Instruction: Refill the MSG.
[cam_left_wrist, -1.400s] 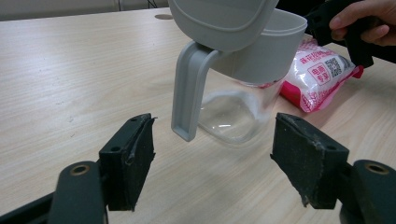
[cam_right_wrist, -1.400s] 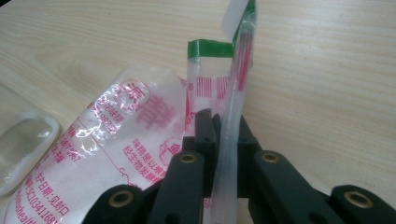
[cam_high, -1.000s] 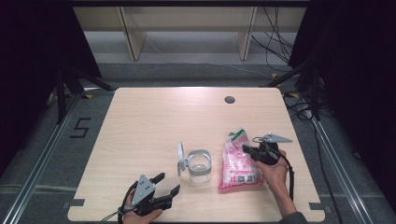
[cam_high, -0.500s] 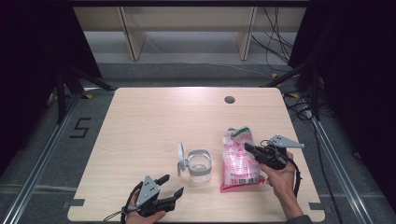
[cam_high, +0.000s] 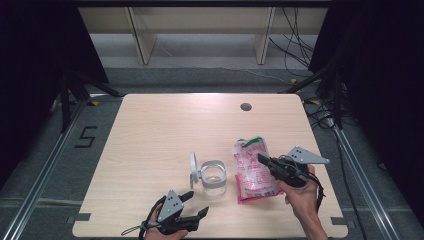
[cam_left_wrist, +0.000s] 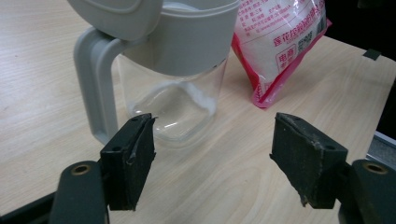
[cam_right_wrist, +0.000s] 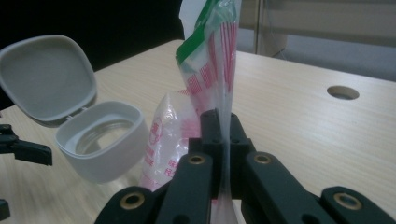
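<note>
A clear glass jar (cam_high: 212, 177) with a grey collar and handle stands at the front middle of the wooden table (cam_high: 165, 130), its flip lid (cam_high: 193, 170) open to the left. My left gripper (cam_high: 196, 205) is open near the front edge, pointing at the jar (cam_left_wrist: 173, 88) with nothing between its pads (cam_left_wrist: 128, 163). My right gripper (cam_high: 263, 161) is shut on the upper part of a pink-and-white plastic bag (cam_high: 252, 170) with a green top. In the right gripper view the bag (cam_right_wrist: 219, 60) rises from the shut jaws of that gripper (cam_right_wrist: 218, 126), beside the jar (cam_right_wrist: 100, 140).
A round hole (cam_high: 245, 106) sits in the table's far right part. Shelving (cam_high: 200, 30) stands behind the table, and cables (cam_high: 300, 55) lie on the floor at the right. The pink bag's lower end (cam_left_wrist: 280, 37) rests just right of the jar.
My right gripper has risen and lifted the bag's top end, so the bag now stands more upright. My left gripper has shifted right along the front edge, nearer the jar.
</note>
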